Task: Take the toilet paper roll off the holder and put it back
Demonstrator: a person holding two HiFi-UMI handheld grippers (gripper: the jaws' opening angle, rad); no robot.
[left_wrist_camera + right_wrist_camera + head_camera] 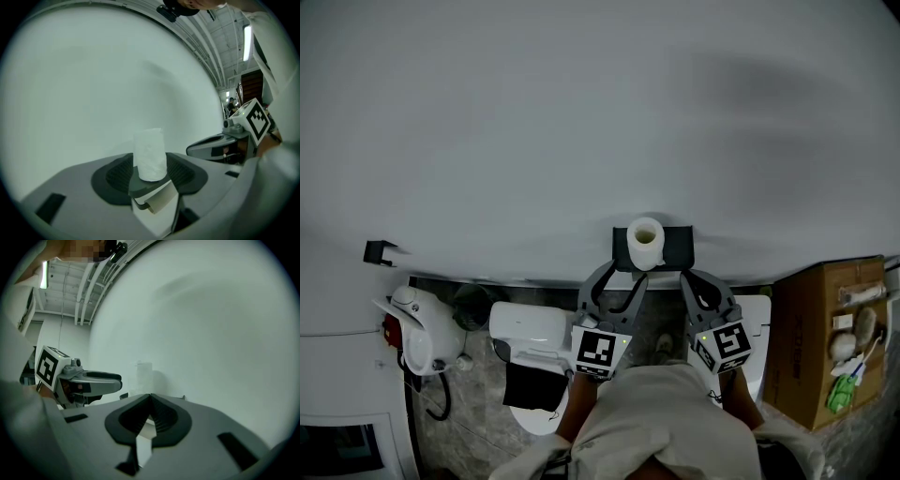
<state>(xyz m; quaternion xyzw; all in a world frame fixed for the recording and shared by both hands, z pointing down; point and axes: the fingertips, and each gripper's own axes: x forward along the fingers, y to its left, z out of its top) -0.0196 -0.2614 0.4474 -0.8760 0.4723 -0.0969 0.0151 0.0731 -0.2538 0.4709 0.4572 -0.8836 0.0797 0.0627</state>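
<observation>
A white toilet paper roll (645, 242) stands upright on the flat top of a black wall holder (675, 247). In the left gripper view the roll (150, 152) sits on that dark shelf (149, 186), with a second roll's cardboard tube (161, 199) under it. My left gripper (622, 271) is just short of the holder, low and left of the roll. Its pads (115, 176) stand a little apart, with nothing pressed between them. My right gripper (688, 274) hangs by the holder's right side, shut and empty, its pads (161, 420) meeting at the tip.
The white wall fills the upper half. Below stand a white toilet (530, 330), a white fixture with a hose (420, 330) at left and a cardboard box (825, 342) with small items at right. A black hook (380, 251) is on the wall at left.
</observation>
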